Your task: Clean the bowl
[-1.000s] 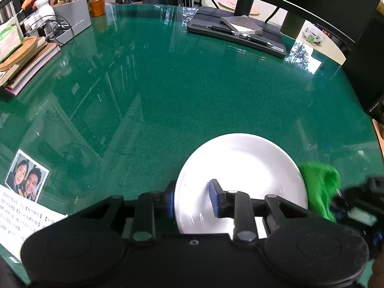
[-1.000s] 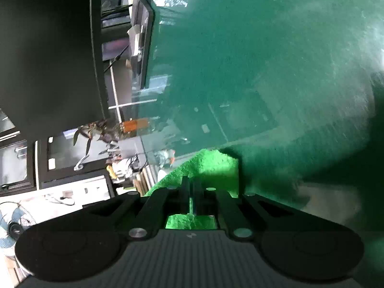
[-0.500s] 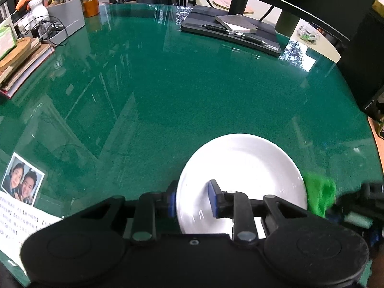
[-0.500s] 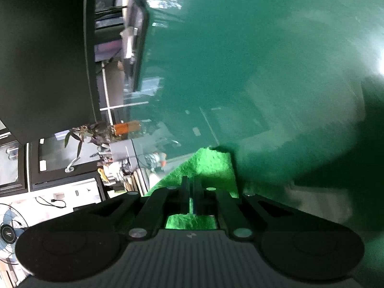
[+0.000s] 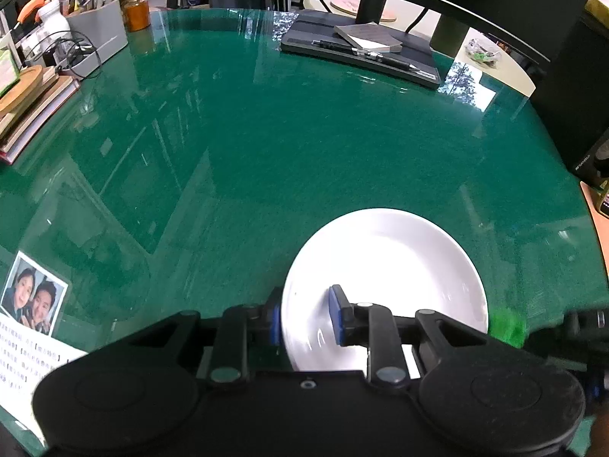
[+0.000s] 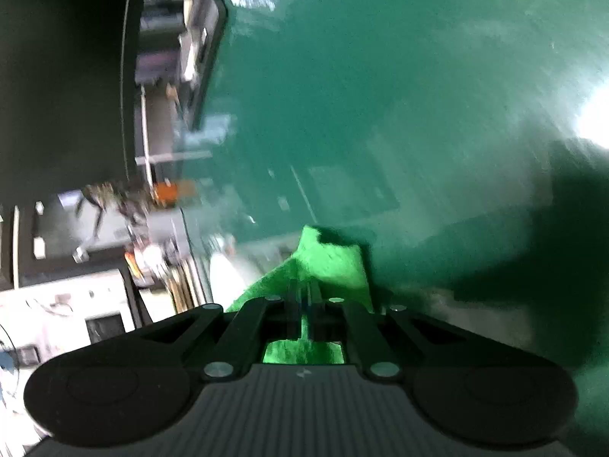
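Left gripper (image 5: 306, 318) pinches the near-left rim of the white bowl (image 5: 384, 270): one blue pad (image 5: 335, 314) inside, the other outside against the wall. Bowl sits on the green glass table (image 5: 266, 144), near its front edge. Right gripper (image 6: 303, 306) has its jaws pressed together on a green cloth (image 6: 331, 262), which bunches forward past the fingertips. In the left wrist view the cloth shows just right of the bowl, blurred.

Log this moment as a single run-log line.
left gripper: shut on white bowl rim | right gripper: shut on green cloth | cloth beside bowl, not inside | surface: green table
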